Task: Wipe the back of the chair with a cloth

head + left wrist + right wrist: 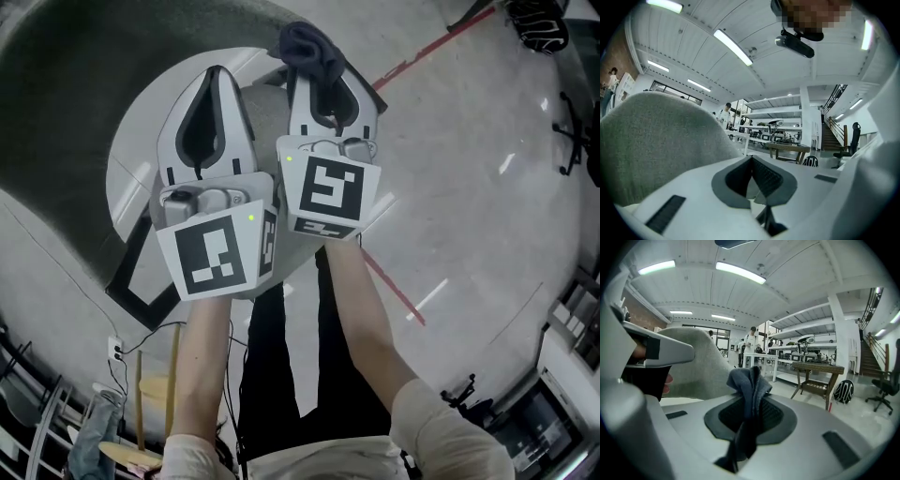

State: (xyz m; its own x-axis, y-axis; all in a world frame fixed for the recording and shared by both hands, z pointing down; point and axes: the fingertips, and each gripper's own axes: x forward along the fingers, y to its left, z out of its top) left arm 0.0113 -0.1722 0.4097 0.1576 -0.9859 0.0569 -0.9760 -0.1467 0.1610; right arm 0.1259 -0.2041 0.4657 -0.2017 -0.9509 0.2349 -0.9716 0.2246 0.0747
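Pinching the dark cloth (749,380), the right hand-held gripper (749,401) hovers near the grey chair back (698,364), at its left. The left hand-held gripper (752,161) is pressed together, empty. Wiping appears not yet begun; the next move calls for pressing the cloth onto the fabric.

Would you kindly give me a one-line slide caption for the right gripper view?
The right gripper, shut on a dark blue cloth, faces the grey chair back ahead on its left.
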